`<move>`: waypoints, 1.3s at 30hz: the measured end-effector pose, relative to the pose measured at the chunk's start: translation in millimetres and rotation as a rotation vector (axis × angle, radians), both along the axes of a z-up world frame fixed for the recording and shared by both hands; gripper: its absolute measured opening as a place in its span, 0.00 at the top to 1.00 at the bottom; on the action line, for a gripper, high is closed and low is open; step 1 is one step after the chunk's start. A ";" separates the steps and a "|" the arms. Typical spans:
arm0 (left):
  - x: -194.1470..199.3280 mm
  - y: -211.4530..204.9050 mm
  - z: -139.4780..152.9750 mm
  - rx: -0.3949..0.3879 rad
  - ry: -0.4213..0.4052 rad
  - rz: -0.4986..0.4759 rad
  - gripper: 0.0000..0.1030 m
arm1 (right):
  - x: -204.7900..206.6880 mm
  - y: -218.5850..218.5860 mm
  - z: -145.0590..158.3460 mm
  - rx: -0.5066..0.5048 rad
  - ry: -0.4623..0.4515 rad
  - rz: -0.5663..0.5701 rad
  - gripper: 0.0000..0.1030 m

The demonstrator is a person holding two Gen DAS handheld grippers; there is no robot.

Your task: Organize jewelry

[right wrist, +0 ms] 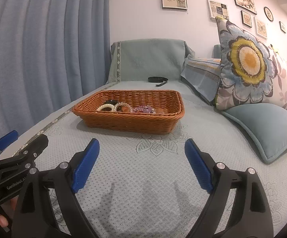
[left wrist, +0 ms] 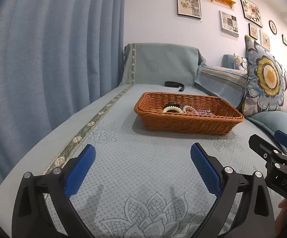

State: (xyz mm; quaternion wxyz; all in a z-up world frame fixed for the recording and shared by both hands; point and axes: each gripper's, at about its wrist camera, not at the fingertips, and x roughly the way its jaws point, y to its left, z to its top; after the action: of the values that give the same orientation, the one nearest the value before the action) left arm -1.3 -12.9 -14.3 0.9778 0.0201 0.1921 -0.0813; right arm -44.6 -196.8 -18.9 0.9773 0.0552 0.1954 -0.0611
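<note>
A brown wicker basket (left wrist: 185,126) stands on the sofa seat ahead; it also shows in the right wrist view (right wrist: 127,122). In it lie a cream bead bracelet (left wrist: 172,109), a clear bead bracelet (left wrist: 189,108), a purple bead bracelet (left wrist: 204,112) and a dark one, partly hidden by the rim. In the right wrist view I see the cream bracelet (right wrist: 105,106) and the purple bracelet (right wrist: 143,109). My left gripper (left wrist: 142,154) is open and empty, short of the basket. My right gripper (right wrist: 141,150) is open and empty beside it.
A black strap (left wrist: 174,84) lies on the seat beyond the basket, also in the right wrist view (right wrist: 157,79). Flowered cushions (right wrist: 248,63) and a plain teal cushion (right wrist: 266,130) line the right side. A blue curtain (left wrist: 44,49) hangs on the left.
</note>
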 end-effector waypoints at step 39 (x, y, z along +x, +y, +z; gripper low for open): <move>2.3 -0.5 0.5 0.011 0.008 0.011 0.08 | 3.0 2.0 -0.6 -0.004 0.015 -0.002 0.18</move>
State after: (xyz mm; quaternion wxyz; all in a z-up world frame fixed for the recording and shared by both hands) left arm 1.0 -13.3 -13.8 0.9773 0.0239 0.1967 -0.0749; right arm -41.6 -194.9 -19.4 0.9758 0.0532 0.2027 -0.0629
